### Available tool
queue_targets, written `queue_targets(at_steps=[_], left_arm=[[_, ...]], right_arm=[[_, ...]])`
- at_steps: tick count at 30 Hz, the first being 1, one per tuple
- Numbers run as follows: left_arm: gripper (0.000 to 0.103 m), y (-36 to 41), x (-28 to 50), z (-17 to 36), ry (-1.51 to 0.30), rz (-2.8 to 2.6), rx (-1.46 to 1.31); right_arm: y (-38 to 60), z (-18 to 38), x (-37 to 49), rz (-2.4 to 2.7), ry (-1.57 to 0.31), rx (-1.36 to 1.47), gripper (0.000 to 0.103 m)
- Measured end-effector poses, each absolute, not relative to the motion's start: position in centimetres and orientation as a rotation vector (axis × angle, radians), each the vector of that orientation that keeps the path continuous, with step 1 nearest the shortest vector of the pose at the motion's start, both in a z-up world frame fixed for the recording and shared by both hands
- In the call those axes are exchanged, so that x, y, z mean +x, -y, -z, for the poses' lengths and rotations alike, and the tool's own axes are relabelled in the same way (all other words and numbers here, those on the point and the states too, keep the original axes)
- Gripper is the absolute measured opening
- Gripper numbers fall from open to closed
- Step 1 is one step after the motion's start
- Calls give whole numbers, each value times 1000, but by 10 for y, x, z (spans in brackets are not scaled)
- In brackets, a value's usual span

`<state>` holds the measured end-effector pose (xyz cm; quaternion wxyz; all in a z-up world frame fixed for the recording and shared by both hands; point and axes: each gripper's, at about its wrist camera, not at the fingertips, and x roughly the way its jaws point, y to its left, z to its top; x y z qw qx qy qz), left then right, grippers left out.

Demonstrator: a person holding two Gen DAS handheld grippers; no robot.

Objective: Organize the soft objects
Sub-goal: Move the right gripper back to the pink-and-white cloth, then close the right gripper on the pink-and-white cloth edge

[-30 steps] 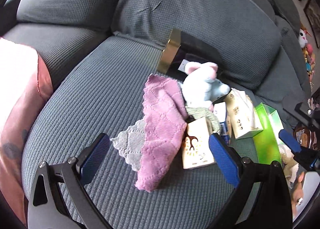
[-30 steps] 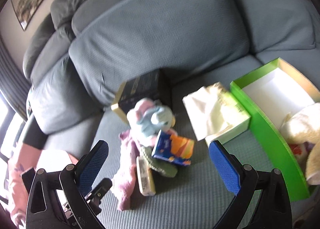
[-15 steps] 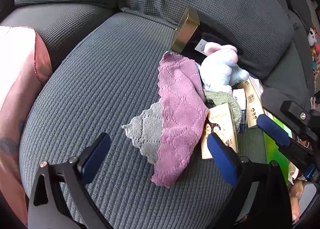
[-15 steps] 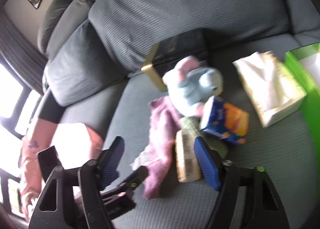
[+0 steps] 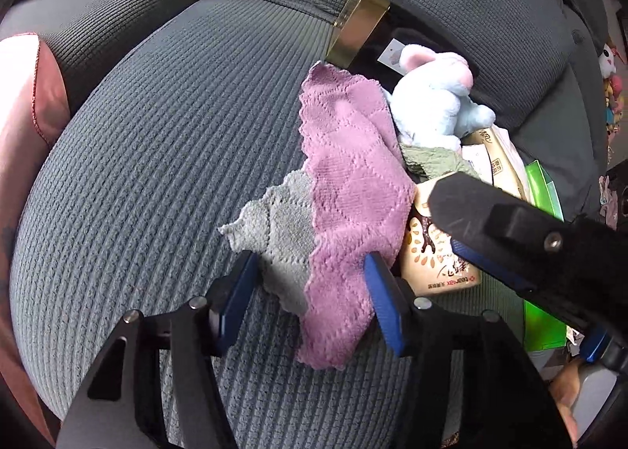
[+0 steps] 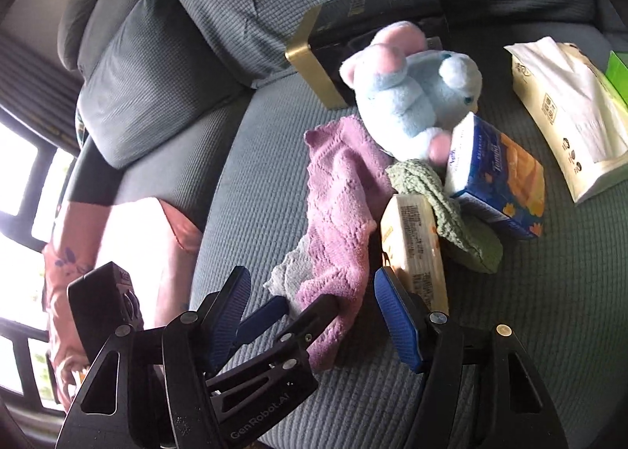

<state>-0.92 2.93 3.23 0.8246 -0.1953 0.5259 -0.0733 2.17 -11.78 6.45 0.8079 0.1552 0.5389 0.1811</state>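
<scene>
Purple-and-grey cloth [image 5: 345, 194] is spread on the grey sofa seat [image 5: 165, 158], its lower end lying between the blue pads of the left hand-held gripper [image 5: 310, 292]. The jaws of that gripper are closing around the cloth, and the pads are not yet seen pressing on it. The right hand-held gripper [image 6: 314, 311] is held half open just above the same cloth, with nothing gripped; the left gripper's fingers are seen between its pads. A blue-and-pink plush toy [image 6: 416, 95] is propped against a dark box with a gold edge [image 6: 314, 68]. A green knitted cloth [image 6: 447, 213] is tucked under a beige tissue pack [image 6: 416, 245] and a blue-and-orange box [image 6: 498, 182].
</scene>
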Motion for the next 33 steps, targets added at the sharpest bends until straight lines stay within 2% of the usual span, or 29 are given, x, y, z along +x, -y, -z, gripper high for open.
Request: queue_targets(at_steps=[1,3,9,18,27,30,33], left_arm=[[53,-27,-9,-32,-1112,150,-399],[36,-23,-10,-32,-1097,117,-360],[11,-29,-10,-33,-1074,106,-375],[9,-48,-51,-105,-801,167,-418],[7,-65,-96,-153,-645,255,-456],[7,-68,-99,-156,-639,266,-446],[7,-71,-88,-143,-710,213,-434]], right_arm=[[121,-66,21,-385,-1147,340,69],[128,-69,20,-379,-1135,360,68],[141,-70,21,-362,-1127,409,68],[152,-78,18,-351,-1093,415,69],[148,-91,10,-406,-1051,398,69],[143,-93,7,-421,-1049,382,69],[135,-90,6,-424,-1071,355,69]])
